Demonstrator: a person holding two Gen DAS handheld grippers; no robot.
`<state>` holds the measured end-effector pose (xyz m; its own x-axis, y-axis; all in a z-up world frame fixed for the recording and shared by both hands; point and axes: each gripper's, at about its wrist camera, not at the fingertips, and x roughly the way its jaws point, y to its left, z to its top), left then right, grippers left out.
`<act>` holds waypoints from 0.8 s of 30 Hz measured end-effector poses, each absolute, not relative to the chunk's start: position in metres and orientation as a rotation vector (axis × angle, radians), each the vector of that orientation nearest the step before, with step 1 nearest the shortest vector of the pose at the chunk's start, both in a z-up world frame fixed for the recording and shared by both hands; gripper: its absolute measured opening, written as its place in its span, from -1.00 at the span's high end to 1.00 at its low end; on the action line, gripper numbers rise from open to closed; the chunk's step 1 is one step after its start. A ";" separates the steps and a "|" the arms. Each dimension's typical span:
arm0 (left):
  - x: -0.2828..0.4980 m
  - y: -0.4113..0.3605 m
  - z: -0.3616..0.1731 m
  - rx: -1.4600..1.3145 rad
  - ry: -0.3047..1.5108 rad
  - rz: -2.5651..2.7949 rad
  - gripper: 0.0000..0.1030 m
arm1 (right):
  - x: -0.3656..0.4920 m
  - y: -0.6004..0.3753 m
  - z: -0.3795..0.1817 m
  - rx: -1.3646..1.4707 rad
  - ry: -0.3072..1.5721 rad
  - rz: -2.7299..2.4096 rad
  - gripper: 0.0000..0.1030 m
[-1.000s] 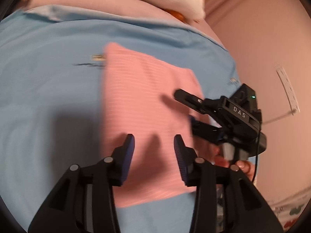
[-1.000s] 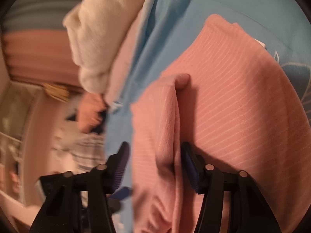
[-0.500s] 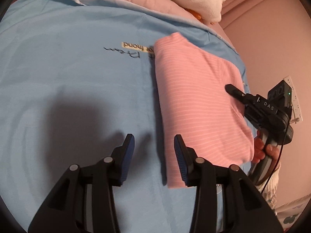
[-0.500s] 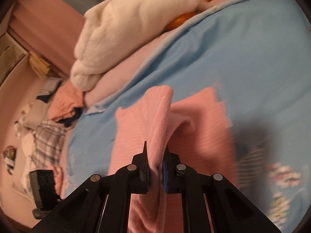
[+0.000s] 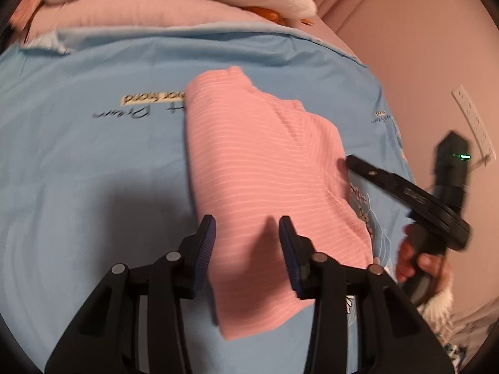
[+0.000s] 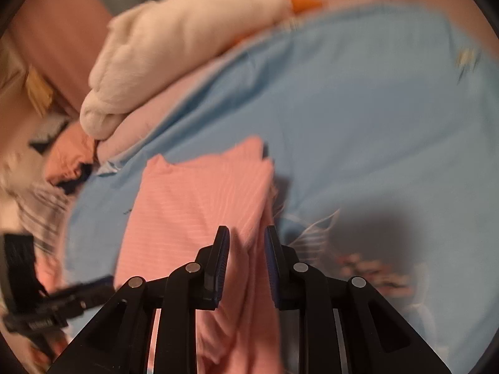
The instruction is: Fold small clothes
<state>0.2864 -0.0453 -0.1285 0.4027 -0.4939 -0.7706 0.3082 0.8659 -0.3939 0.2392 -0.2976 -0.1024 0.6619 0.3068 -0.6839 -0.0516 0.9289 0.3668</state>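
A pink striped garment (image 5: 265, 187) lies folded on the blue sheet (image 5: 78, 187). My left gripper (image 5: 246, 243) is open and hovers over the garment's near end, holding nothing. My right gripper (image 6: 246, 255) has its jaws partly apart, with the garment's (image 6: 193, 205) right edge between them. In the left wrist view the right gripper (image 5: 352, 162) shows at the garment's right side, held by a hand (image 5: 418, 258).
A white plush blanket (image 6: 174, 46) and pink pillow (image 5: 140, 12) lie at the far end of the bed. A pile of other clothes (image 6: 65, 162) sits off the bed at left. A pink wall with an outlet strip (image 5: 474, 121) is at right.
My right gripper has opened from its shut grip on the raised fold, and the fold now lies lower. My left gripper has moved right, over the garment's near end.
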 end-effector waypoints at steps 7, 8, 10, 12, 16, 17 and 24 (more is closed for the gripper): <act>0.280 -0.073 -0.140 0.018 0.975 -0.443 0.40 | 0.197 -0.259 -0.091 0.099 0.792 0.394 0.58; 0.281 -0.074 -0.144 0.024 0.978 -0.438 0.40 | 0.197 -0.256 -0.100 0.076 0.820 0.391 0.58; 0.282 -0.077 -0.152 0.049 0.982 -0.431 0.38 | 0.203 -0.256 -0.124 0.030 0.891 0.338 0.58; 0.281 -0.082 -0.157 0.099 0.970 -0.427 0.38 | 0.207 -0.260 -0.142 0.003 0.928 0.290 0.58; 0.278 -0.080 -0.155 0.112 0.945 -0.425 0.34 | 0.212 -0.274 -0.142 0.108 0.926 0.315 0.58; 0.277 -0.077 -0.153 0.091 0.942 -0.427 0.34 | 0.211 -0.279 -0.140 0.131 0.930 0.322 0.58; 0.271 -0.046 -0.146 -0.021 0.942 -0.429 -0.20 | 0.188 -0.316 -0.131 0.313 0.887 0.340 -0.36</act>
